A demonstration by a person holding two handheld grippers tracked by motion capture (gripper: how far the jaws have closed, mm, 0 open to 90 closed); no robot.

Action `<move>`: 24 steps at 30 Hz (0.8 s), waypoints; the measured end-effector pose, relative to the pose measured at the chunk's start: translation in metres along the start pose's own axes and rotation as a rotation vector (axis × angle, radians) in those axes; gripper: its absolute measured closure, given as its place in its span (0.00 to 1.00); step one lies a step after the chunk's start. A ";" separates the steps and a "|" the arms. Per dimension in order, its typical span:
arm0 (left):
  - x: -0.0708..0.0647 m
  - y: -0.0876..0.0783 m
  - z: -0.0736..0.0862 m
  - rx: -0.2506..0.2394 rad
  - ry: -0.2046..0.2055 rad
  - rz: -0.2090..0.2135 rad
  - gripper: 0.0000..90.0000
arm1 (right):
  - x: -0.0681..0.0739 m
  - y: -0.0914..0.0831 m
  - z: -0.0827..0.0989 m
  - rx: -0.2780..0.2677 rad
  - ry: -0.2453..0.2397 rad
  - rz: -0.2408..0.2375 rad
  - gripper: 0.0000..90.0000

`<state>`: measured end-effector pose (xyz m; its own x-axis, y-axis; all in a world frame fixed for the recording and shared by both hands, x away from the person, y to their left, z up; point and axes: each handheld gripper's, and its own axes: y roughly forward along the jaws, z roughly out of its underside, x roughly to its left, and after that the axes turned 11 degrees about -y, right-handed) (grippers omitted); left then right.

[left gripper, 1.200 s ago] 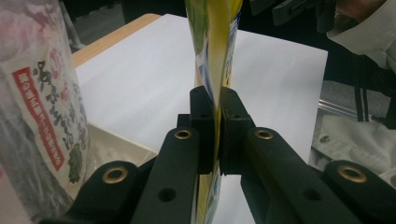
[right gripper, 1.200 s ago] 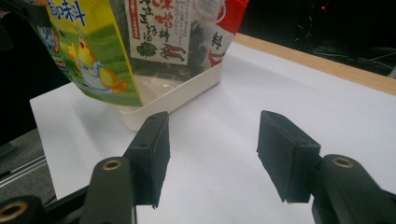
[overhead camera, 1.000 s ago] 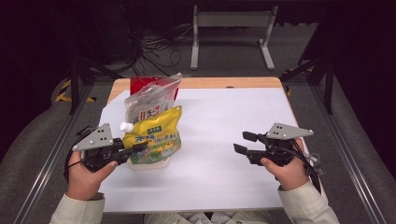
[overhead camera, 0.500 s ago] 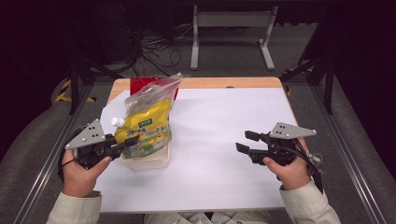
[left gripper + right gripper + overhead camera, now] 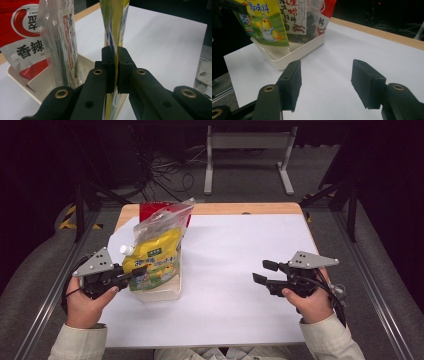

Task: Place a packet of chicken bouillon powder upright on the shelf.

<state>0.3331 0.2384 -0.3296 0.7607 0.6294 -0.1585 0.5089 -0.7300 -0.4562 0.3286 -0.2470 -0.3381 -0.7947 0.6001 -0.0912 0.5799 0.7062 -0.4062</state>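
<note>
White sheet [image 5: 240, 285] covering the table, dark room and cables behind. Field notes.

Left gripper [image 5: 131, 273], at 9 o'clock on the sheet, is clamping the yellow pouch [image 5: 156, 257] by its edge; in the left gripper view the pads are pinching the thin film [image 5: 115, 37] tight, nothing else between them. Over the last second the pouch has been shifting: it was lying lower, in front of the tray [image 5: 165, 292], and is now standing more upright, higher, its cap [image 5: 125, 250] pointing to 10 o'clock. The hand has been drawing back slightly toward the table's left edge.

Clear bag [image 5: 167, 217] and red pack [image 5: 150, 210] are sitting upright in the tray, just behind the pouch, at 12 o'clock from it.

Right gripper [image 5: 264, 272], at 3 o'clock, is hovering over bare sheet, jaws standing apart, holding nothing, well apart from the tray.

Judgement: the pouch is being lifted or stood up at the tray; whether it is going in or coming out, I cannot tell.
</note>
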 end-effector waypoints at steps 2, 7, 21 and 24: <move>0.001 0.001 0.001 0.003 -0.008 0.005 0.96 | 0.000 0.000 0.000 0.004 0.003 0.002 0.46; 0.005 0.004 0.002 0.008 -0.012 0.017 0.96 | -0.001 -0.001 0.000 0.003 0.005 0.005 0.46; 0.017 0.013 0.008 0.039 -0.056 0.070 0.96 | -0.002 0.000 0.001 0.007 0.010 0.004 0.45; 0.019 0.012 0.009 0.038 -0.067 0.070 0.96 | -0.002 0.001 0.001 0.011 0.012 0.000 0.45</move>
<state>0.3499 0.2445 -0.3460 0.7644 0.5948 -0.2487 0.4392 -0.7629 -0.4745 0.3300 -0.2479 -0.3394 -0.7922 0.6049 -0.0804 0.5780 0.7018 -0.4164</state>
